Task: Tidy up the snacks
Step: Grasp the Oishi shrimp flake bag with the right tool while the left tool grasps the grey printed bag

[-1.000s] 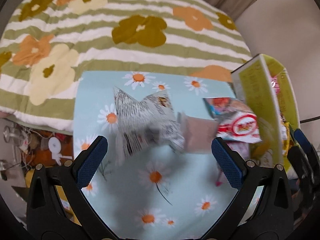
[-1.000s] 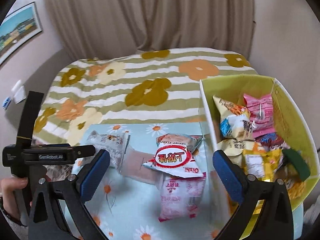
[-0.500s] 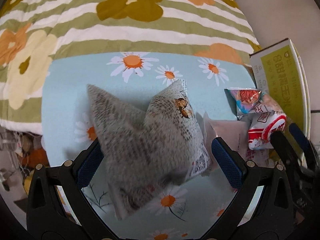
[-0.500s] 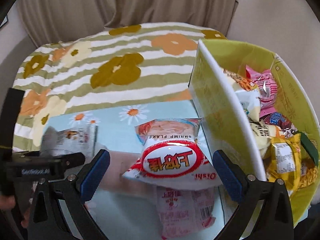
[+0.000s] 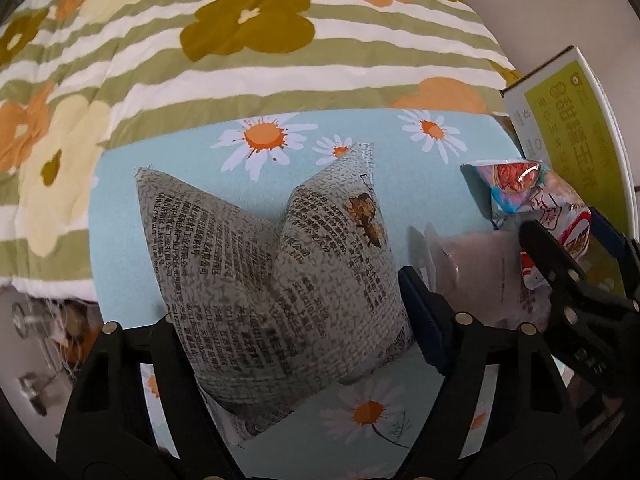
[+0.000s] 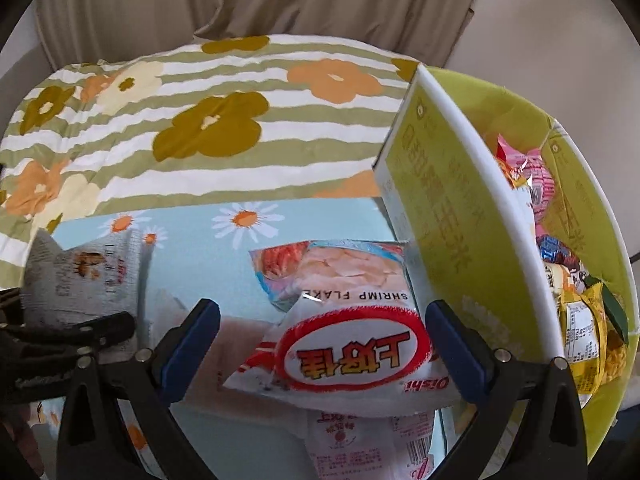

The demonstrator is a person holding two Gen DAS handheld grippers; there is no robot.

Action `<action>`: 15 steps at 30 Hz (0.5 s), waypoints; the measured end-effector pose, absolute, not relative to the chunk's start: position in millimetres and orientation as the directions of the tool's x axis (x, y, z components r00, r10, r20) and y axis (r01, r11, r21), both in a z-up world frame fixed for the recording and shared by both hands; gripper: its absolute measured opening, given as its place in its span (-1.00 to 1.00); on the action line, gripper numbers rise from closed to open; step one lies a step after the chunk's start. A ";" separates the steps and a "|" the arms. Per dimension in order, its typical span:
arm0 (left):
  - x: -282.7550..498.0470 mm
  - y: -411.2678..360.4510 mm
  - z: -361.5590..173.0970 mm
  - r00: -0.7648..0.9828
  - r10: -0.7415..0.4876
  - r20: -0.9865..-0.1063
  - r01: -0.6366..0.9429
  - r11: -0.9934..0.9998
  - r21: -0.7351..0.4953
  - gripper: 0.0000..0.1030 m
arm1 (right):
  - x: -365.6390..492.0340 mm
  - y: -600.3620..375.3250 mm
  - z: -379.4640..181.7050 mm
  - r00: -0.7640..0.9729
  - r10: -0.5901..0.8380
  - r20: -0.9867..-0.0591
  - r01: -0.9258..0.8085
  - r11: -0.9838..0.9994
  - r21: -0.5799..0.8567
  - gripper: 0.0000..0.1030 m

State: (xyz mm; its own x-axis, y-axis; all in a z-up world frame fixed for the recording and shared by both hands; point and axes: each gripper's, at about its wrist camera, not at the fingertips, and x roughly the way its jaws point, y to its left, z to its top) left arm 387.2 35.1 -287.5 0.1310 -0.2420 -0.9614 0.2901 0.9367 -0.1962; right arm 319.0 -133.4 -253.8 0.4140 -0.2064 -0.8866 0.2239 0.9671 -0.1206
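My left gripper (image 5: 288, 320) is shut on a grey newsprint-patterned snack bag (image 5: 272, 276) on the daisy-print cloth (image 5: 192, 168); the bag bulges between the pads. The same bag shows at the left in the right wrist view (image 6: 84, 280). My right gripper (image 6: 320, 336) is open, its jaws on either side of a red-and-white shrimp flake bag (image 6: 344, 320), apart from it. That bag appears at the right in the left wrist view (image 5: 540, 208). A pale pink packet (image 5: 480, 272) lies between the two bags. A yellow-green box (image 6: 460, 208) holds several snacks.
A pink-printed packet (image 6: 360, 440) lies under the shrimp bag. The cloth lies on a striped flowered quilt (image 5: 240, 40). The box wall (image 5: 560, 120) stands at the cloth's right edge. Curtains (image 6: 280, 0) hang behind the bed.
My left gripper has moved onto the newsprint bag and shut on it. My right gripper has moved down and forward over the shrimp flake bag and narrowed, still open.
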 end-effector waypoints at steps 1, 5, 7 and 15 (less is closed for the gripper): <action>386.8 35.7 -287.3 0.133 -0.243 -0.961 0.294 0.935 -0.196 0.43 | 320.4 -134.8 -256.1 0.404 -0.207 -0.891 0.232 0.965 -0.120 0.98; 386.4 39.7 -286.9 0.136 -0.250 -0.959 0.291 0.935 -0.202 0.42 | 325.9 -139.8 -266.9 0.375 -0.200 -0.905 0.256 0.961 -0.106 0.97; 386.0 40.6 -286.5 0.137 -0.250 -0.958 0.287 0.936 -0.203 0.42 | 328.3 -142.3 -271.0 0.367 -0.187 -0.911 0.267 0.959 -0.089 0.91; 384.6 53.7 -280.9 0.155 -0.253 -0.955 0.260 0.943 -0.208 0.42 | 324.6 -152.2 -271.7 0.362 -0.156 -0.919 0.281 0.958 -0.052 0.35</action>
